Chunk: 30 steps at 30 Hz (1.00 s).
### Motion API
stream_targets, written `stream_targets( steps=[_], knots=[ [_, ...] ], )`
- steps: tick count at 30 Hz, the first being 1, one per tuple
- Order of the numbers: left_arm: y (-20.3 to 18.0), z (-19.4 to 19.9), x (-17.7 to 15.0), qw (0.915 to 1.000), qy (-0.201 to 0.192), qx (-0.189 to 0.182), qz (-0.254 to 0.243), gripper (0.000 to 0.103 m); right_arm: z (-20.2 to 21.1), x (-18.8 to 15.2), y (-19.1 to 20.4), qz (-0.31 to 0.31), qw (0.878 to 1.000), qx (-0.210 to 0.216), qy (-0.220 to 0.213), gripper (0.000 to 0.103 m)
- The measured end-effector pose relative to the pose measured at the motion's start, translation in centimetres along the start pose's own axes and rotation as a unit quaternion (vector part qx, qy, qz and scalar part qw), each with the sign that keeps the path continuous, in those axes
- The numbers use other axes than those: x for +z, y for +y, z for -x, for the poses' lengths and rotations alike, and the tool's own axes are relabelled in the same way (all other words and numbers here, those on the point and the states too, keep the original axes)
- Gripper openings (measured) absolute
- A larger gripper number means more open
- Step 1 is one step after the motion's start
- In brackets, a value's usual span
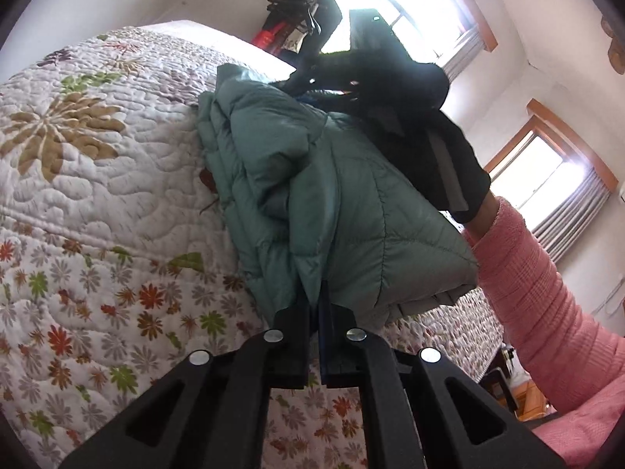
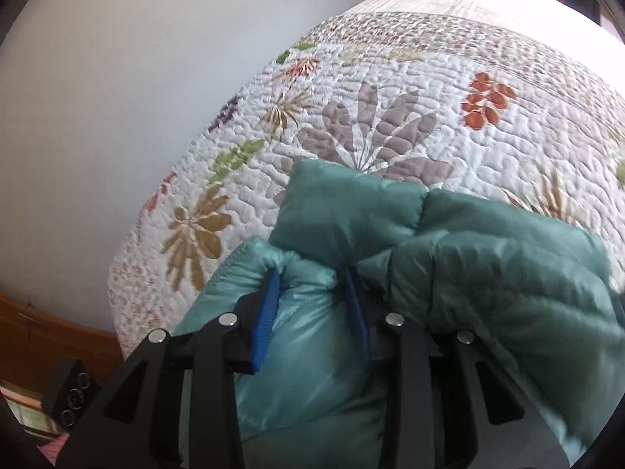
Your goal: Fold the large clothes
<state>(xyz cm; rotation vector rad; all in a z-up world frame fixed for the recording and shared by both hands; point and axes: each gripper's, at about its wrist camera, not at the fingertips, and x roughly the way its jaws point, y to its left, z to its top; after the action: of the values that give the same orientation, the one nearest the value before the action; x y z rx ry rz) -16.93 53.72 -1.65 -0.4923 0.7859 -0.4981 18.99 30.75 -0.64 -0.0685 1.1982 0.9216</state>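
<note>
A teal puffer jacket (image 1: 312,195) lies bunched in thick folds on a floral quilted bed (image 1: 97,195). My left gripper (image 1: 318,297) is shut on the jacket's near edge, its fingertips buried in the fabric. In the left wrist view my right gripper (image 1: 312,82) shows as a black shape at the jacket's far end, held by a hand with a pink sleeve (image 1: 539,301). In the right wrist view my right gripper (image 2: 312,277) is shut on a puffed fold of the teal jacket (image 2: 488,273), with the blue pads (image 2: 267,312) pressing it from both sides.
The quilt (image 2: 390,117) stretches beyond the jacket toward a white wall (image 2: 117,78). Dark clothes (image 1: 297,11) hang near two bright windows (image 1: 547,179). A wooden bed frame (image 2: 39,336) runs along the bed's lower left side.
</note>
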Motion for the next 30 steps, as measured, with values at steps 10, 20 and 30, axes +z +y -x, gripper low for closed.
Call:
stream_targets(
  steps=[10, 20, 30],
  knots=[
    [-3.5, 4.4, 7.8, 0.9946, -0.079, 0.01, -0.067, 0.015, 11.4, -8.9, 3.1, 0.029, 0.999, -0.032, -0.024, 0.04],
    [-2.9, -4.6, 13.9, 0.9951, 0.008, 0.057, -0.08, 0.02, 11.1, -17.0, 5.3, 0.051, 0.997, -0.048, -0.01, 0.04],
    [0.2, -5.6, 11.5, 0.9973, 0.029, 0.052, -0.042, 0.018, 8.2, -18.1, 4.2, 0.04, 0.998, -0.039, -0.018, 0.04]
  ],
)
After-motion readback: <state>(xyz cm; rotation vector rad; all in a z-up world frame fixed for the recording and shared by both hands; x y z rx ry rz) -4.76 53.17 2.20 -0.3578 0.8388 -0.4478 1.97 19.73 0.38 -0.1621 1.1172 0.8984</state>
